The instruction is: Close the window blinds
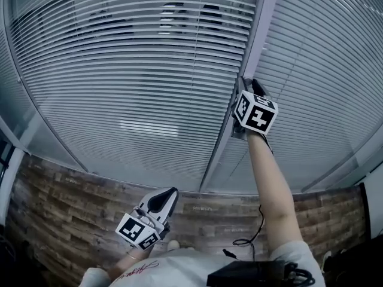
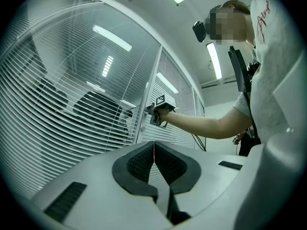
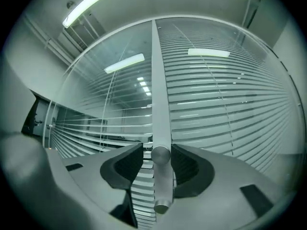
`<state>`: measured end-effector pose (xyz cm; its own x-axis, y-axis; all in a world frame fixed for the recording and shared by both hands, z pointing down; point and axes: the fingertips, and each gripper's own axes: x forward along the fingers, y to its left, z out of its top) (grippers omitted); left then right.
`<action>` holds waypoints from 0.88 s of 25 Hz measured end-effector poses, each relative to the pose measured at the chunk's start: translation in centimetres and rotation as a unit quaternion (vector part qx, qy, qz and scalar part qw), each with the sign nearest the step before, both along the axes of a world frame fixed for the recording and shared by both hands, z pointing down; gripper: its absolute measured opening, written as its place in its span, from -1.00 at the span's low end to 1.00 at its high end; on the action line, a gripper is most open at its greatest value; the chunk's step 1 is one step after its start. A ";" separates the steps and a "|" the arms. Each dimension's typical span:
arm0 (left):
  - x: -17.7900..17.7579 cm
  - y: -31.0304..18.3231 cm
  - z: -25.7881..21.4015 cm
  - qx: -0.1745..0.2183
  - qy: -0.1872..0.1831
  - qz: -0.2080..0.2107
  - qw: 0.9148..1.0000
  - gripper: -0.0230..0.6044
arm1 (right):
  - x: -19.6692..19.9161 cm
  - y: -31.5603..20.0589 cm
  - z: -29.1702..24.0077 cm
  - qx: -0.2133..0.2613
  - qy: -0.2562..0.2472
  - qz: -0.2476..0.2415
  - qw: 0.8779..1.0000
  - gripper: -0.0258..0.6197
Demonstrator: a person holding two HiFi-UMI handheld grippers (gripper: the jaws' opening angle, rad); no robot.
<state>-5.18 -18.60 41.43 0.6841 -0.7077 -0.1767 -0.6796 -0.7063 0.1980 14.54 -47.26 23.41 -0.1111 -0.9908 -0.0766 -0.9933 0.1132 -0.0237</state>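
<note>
Head view puts your right gripper point(image 1: 250, 89) against the pale upright post point(image 1: 263, 23) that divides the two glazed panes, with your forearm point(image 1: 269, 184) stretched out to it. Your left gripper point(image 1: 166, 196) hangs low and near your body over the wood-plank floor point(image 1: 60, 220), well apart from the glass. The window blinds point(image 1: 131, 70) hang behind the glass on either side of the post. In the left pane the slats stand slightly apart and dark shapes show through them. In the right pane they read as a paler, more even sheet. Right gripper view looks straight along the post. Your fingers there are spread, with a round metal knob point(image 3: 160, 155) on the post sitting between the pads. A clear gap shows on the knob's left side and the right pad lies just beside it, so nothing is pinched. A second knob point(image 3: 162, 206) sits lower on the same post. Left gripper view shows those fingers pressed together with nothing between them, pointing towards the left pane.
</note>
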 end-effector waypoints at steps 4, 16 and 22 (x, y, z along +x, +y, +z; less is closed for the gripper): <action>-0.2 0.0 -0.1 -0.001 0.002 -0.001 1.000 -0.87 | 0.8 -0.3 0.2 -0.002 -0.018 0.024 1.000 -0.50; -0.3 0.0 0.0 -0.005 0.002 0.006 1.000 -0.87 | -0.1 -0.3 0.2 0.022 0.142 0.040 0.989 -0.51; -0.2 0.0 -0.4 -0.003 0.007 0.013 1.000 -0.87 | -0.2 0.1 -0.2 0.020 0.225 0.042 0.973 -0.51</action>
